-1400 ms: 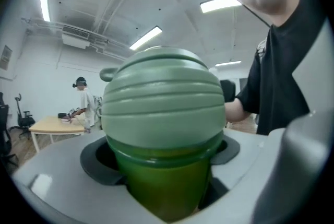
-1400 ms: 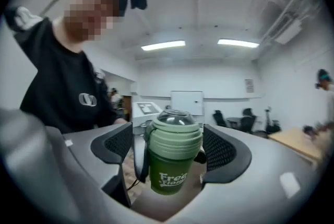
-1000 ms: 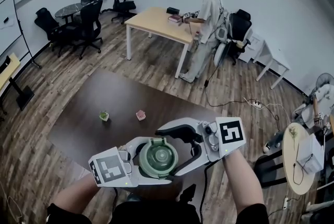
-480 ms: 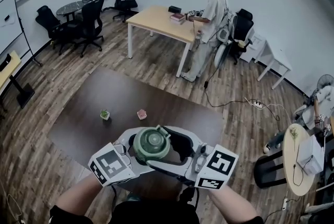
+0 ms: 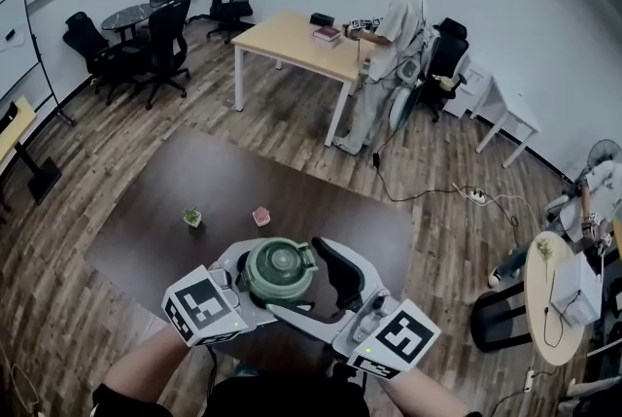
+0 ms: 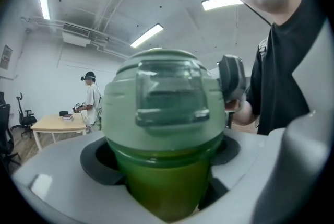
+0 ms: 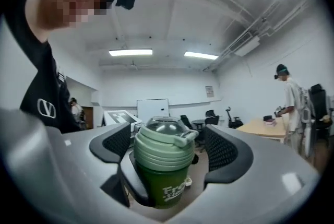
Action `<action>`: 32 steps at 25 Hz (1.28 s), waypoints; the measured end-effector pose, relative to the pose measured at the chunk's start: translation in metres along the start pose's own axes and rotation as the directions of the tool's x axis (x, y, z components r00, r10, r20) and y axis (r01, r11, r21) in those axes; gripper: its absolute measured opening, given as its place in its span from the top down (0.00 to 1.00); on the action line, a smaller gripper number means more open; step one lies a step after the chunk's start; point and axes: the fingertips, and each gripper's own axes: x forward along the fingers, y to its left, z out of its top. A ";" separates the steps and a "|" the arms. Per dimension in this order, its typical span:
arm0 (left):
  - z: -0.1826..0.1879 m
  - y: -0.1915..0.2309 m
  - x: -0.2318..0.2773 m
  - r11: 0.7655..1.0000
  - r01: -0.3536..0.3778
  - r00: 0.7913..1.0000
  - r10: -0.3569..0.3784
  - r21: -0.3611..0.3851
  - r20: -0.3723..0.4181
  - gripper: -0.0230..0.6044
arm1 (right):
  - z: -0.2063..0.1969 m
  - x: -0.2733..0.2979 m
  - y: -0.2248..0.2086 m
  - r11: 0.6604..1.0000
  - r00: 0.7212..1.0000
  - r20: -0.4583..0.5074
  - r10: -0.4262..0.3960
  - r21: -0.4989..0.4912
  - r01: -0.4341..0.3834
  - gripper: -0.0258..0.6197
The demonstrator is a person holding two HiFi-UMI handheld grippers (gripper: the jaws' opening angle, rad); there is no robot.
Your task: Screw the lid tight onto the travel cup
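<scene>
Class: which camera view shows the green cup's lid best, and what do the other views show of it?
The right gripper view: the lid sits whole and sharp, with ridges, clear dome and side tab, above the cup. The left gripper view shows it close and blurred; the head view shows only its small top.

Green object and pink object lie on dark table.

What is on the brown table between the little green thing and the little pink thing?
Nothing. In the head view, only bare brown table shows between the little green thing and the little pink thing.
</scene>
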 end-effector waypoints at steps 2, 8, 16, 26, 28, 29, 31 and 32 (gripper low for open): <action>0.005 -0.009 -0.004 0.998 0.057 0.998 -0.057 -0.006 0.018 0.30 | 0.006 -0.009 0.001 0.982 0.982 -0.031 0.185 -0.033 -0.186 0.24; 0.010 -0.031 -0.010 0.983 0.184 0.983 -0.184 0.021 0.002 0.30 | -0.002 -0.006 0.013 0.796 0.791 -0.171 0.588 -0.051 -0.603 0.24; 0.012 -0.030 -0.006 0.983 0.178 0.984 -0.178 0.036 -0.010 0.30 | -0.003 -0.003 0.026 0.721 0.715 -0.122 0.688 0.002 -0.693 0.34; -0.015 0.026 -0.004 0.995 -0.099 0.995 0.099 0.016 -0.006 0.30 | -0.027 0.032 -0.004 1.000 0.991 -0.131 -0.012 -0.011 0.011 0.34; -0.023 0.033 0.002 0.989 -0.146 0.989 0.146 0.016 -0.016 0.30 | -0.035 0.032 -0.012 0.979 0.973 -0.117 -0.201 -0.013 0.201 0.34; -0.027 0.035 0.005 0.987 -0.161 0.987 0.161 0.013 -0.019 0.30 | -0.039 0.031 -0.015 0.961 0.955 -0.107 -0.277 -0.010 0.277 0.34; -0.034 0.036 0.011 0.986 -0.168 0.986 0.168 -0.009 -0.019 0.30 | -0.046 0.029 -0.020 0.926 0.921 -0.095 -0.377 -0.008 0.378 0.34; -0.036 0.035 0.012 0.986 -0.163 0.987 0.163 -0.026 -0.012 0.30 | -0.048 0.029 -0.020 0.920 0.916 -0.093 -0.391 -0.016 0.392 0.34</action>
